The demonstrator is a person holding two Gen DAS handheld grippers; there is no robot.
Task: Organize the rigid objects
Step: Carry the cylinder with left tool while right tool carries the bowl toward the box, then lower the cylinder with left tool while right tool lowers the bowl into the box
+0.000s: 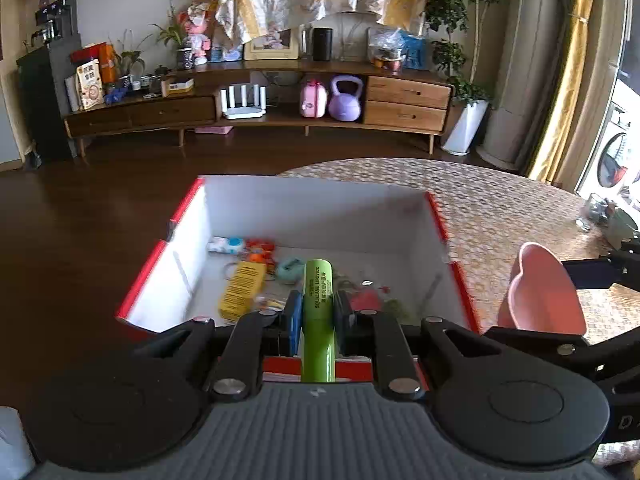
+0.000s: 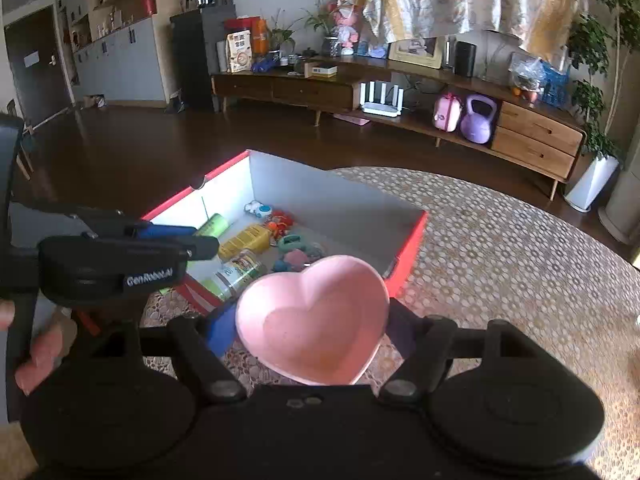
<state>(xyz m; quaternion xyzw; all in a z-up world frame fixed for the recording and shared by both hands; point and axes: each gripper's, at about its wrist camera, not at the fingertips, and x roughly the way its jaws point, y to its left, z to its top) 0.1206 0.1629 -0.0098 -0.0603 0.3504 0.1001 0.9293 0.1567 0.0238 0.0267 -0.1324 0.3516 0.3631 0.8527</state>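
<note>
Two hand-held tools over an open box [image 1: 400, 216] with red edges, standing on a bench [image 2: 500, 260] under a patterned cloth. The left tool [image 1: 317, 312] is clamped tight on a green tube [image 1: 318, 304], which lies lengthwise between the blue pads and points forward above the near wall of the box. The right tool [image 2: 312, 330] stands fairly wide, its pads pressed against the two sides of a pink heart dish [image 2: 316, 320]; the dish hangs hollow side up just outside the near right corner of the box, over the cloth.

Progress: sorting is well under way but unfinished. Already lying on the box floor are a yellow carton [image 1: 242, 290], a teal piece [image 1: 291, 270], a white-and-blue item [image 1: 226, 245], small orange bits [image 1: 260, 250], and a jar [image 2: 236, 274] with a green label near the front wall. Still to go in, by this reading, are the tube and the dish, both raised and neither released. The visible cloth beyond the box carries no further loose pieces, apart from something indistinct at the far edge in the left view.
</note>
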